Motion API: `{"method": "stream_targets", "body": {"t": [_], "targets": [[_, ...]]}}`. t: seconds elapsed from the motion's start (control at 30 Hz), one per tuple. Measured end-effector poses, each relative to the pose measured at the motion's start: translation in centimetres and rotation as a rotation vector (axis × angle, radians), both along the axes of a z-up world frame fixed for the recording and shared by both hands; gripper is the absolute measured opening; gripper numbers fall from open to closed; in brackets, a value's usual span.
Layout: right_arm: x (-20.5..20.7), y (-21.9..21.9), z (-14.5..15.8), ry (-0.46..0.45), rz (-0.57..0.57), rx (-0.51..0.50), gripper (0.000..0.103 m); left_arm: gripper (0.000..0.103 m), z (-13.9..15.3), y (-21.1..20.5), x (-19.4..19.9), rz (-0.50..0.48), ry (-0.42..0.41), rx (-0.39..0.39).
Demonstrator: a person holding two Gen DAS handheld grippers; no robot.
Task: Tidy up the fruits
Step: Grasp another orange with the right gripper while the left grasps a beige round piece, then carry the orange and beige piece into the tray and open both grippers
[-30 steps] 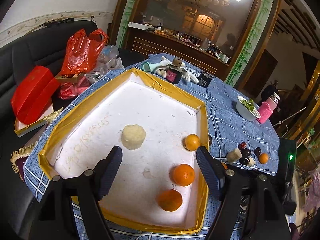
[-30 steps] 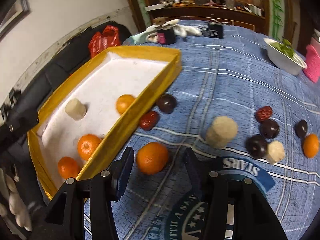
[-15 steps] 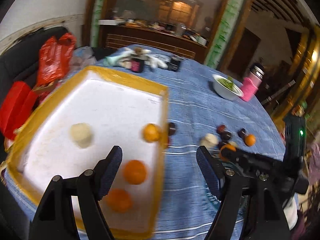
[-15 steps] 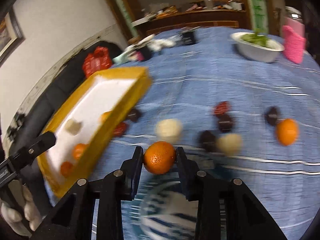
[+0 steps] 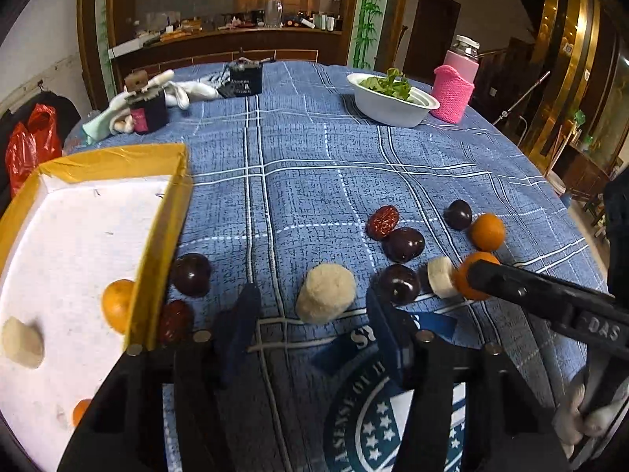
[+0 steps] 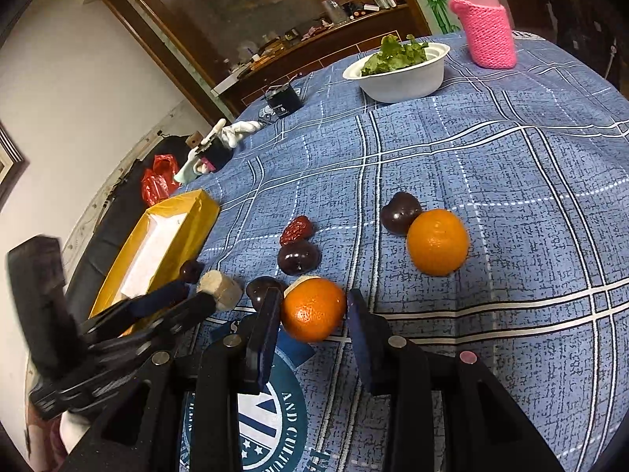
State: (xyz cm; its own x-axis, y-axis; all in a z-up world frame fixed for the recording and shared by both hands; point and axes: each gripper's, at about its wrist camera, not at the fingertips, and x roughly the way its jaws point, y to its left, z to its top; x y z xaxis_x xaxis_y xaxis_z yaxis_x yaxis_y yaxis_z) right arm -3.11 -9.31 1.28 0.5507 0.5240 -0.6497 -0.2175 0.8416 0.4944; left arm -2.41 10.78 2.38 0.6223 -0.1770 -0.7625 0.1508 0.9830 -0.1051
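My right gripper (image 6: 312,314) is shut on an orange (image 6: 312,308), low over the blue cloth. That orange (image 5: 464,281) also shows at the right of the left wrist view. My left gripper (image 5: 310,316) is closing around a beige cylinder (image 5: 324,293). The cylinder lies between the fingertips with a gap on each side. The yellow-rimmed white tray (image 5: 165,228) at the left holds two oranges and another beige cylinder (image 5: 21,340). Loose on the cloth are dark plums (image 5: 405,244), red dates (image 5: 383,222), a white slice (image 5: 440,277) and another orange (image 6: 438,242).
At the back of the table stand a white bowl of greens (image 5: 393,98) and a pink-sleeved bottle (image 5: 456,86). A black box (image 5: 245,78), white gloves and a dark jar (image 5: 147,112) are at the back left. A red bag (image 5: 31,137) lies beyond the table edge.
Both views have swung right, from the tray to the loose fruit. The right gripper shut on the orange and carried it right. The left jaws have narrowed around the beige cylinder.
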Motion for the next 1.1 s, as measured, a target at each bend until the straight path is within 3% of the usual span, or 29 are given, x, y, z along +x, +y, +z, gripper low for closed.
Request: {"method": "stream_targets", "body": {"t": [0.27, 0.33, 0.4, 0.57, 0.83, 0.93, 1.1], "targets": [[-0.1, 0.5, 0.0, -0.012, 0.023, -0.015, 0.038, 0.053, -1.4, -1.1, 1.7, -0.023, 0.037, 0.039], [0.0, 0.6, -0.1, -0.013, 0.023, -0.020, 0.038, 0.034, -1.4, -1.5, 1.5, -0.015, 0.025, 0.088], [0.1, 0.6, -0.1, -0.015, 0.020, -0.024, 0.038, 0.027, -0.9, -1.2, 1.1, -0.016, 0.005, 0.058], [0.0, 0.6, -0.2, -0.025, 0.014, -0.041, 0.037, 0.028, 0.8, 1.2, -0.7, 0.039, -0.025, -0.047], [-0.3, 1.6, 0.3, -0.055, -0.001, -0.122, 0.037, 0.028, 5.0, 9.4, -6.4, 0.193, -0.116, -0.182], [-1.1, 2.3, 1.3, -0.055, 0.006, -0.093, 0.037, 0.028, 5.2, 13.4, -8.5, 0.286, -0.135, -0.171], [-3.1, 8.0, 4.5, -0.100, 0.137, -0.100, 0.037, 0.028, 3.8, 19.4, -10.7, 0.463, -0.119, -0.133]]}}
